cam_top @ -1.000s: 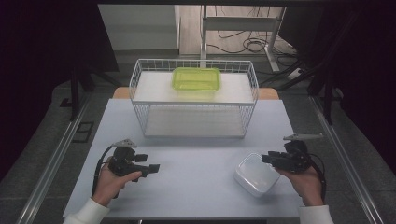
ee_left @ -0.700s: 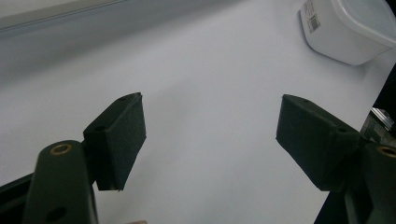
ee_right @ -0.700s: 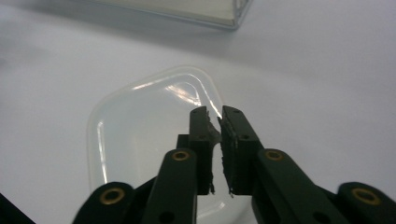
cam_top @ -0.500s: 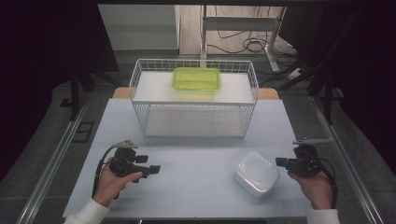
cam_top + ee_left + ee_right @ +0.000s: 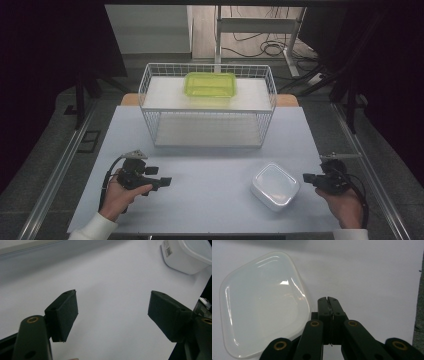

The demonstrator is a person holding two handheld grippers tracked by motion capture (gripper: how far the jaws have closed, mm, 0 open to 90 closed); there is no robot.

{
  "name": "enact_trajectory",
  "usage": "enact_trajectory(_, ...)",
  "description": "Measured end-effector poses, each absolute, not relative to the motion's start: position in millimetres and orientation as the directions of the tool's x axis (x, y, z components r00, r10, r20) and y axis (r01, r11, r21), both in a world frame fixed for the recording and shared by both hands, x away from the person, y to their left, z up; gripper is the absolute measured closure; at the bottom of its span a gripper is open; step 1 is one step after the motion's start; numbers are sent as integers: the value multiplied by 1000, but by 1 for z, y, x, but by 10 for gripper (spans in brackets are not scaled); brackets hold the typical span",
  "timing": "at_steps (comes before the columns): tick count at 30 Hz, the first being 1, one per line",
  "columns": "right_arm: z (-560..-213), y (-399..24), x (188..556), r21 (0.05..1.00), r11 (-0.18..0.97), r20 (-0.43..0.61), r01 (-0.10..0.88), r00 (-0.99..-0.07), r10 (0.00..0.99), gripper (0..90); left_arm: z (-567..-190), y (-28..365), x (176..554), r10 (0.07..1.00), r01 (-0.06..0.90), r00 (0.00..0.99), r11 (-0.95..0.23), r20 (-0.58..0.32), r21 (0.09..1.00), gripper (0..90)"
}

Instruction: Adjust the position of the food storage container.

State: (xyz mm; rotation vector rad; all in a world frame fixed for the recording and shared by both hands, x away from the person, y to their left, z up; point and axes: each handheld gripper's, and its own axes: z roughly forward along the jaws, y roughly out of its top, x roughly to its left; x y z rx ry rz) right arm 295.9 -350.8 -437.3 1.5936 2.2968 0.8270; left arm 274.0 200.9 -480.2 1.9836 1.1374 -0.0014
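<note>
White container just beside right gripper, jaws shut, apart.

A pale grey-white table is seen from above, its long edges running left to right. At its far middle a white wire basket is set directly on the top; a yellow-green container is carried by the basket's upper shelf rather than by the table. Near the right front, a white lidded container is laid flat on the surface, well apart from the basket. The left front is occupied by a hand resting on the tabletop.
</note>
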Motion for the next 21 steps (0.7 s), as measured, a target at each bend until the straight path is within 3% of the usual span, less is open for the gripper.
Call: enact_trajectory(21,-449,-347,292,517,278,130,810,-395,909,889,-481,200,274,711,717,593,-252,-378,650,231)
